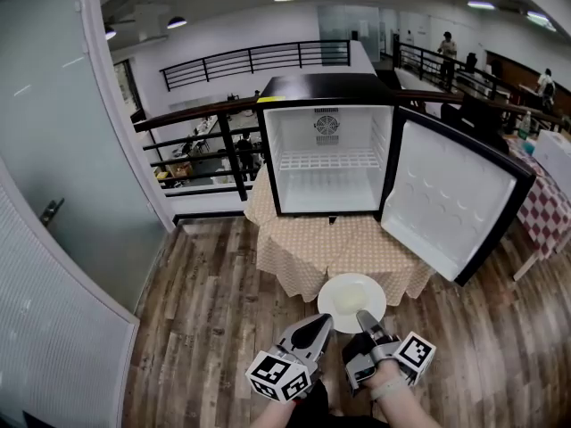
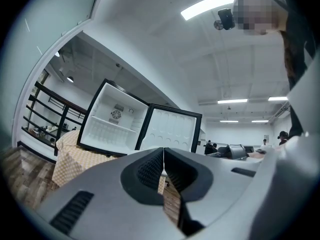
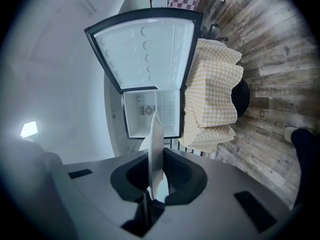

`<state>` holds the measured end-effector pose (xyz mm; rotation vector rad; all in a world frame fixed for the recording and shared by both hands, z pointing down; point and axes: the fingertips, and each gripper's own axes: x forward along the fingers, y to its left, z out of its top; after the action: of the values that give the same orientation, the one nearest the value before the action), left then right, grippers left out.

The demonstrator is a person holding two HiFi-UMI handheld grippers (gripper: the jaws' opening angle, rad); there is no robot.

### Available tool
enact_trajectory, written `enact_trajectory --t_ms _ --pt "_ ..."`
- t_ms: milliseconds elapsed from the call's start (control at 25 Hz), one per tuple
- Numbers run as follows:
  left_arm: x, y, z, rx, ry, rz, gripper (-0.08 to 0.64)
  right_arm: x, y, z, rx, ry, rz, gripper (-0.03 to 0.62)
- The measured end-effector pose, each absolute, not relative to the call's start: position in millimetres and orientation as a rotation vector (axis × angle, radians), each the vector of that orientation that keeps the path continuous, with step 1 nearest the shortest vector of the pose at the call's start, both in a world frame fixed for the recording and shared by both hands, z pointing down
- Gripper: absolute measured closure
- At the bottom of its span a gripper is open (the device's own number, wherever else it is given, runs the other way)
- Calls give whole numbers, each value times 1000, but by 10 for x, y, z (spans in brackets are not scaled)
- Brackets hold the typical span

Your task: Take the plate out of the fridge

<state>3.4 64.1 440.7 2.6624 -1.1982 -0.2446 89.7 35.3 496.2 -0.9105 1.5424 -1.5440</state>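
Observation:
The small black fridge (image 1: 326, 141) stands on a checked tablecloth with its door (image 1: 451, 199) swung open to the right; its white shelves are empty. A white plate (image 1: 351, 301) hangs in front of the table, level with its front edge, with my right gripper (image 1: 365, 317) shut on its near rim. In the right gripper view the plate (image 3: 156, 149) shows edge-on between the jaws. My left gripper (image 1: 321, 325) is just left of the plate, shut with nothing in it; its jaws (image 2: 163, 156) meet in the left gripper view.
The table with the checked cloth (image 1: 312, 252) stands on a wooden floor. A glass partition (image 1: 53, 194) runs along the left. Black railings (image 1: 254, 61) lie behind the fridge. Another checked table (image 1: 544, 208) is at the right edge, with people far behind.

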Motion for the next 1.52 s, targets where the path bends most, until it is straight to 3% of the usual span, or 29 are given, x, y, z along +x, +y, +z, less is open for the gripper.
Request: enact_trajectory --t_ms 520,1520 --pt "-13 967 4428 2659 -1237 -223 549 840 640 5011 -882 1549 -1570 541" --pt "-451 449 4333 2653 -1261 -193 549 521 65 4966 -871 1515 -1565 541"
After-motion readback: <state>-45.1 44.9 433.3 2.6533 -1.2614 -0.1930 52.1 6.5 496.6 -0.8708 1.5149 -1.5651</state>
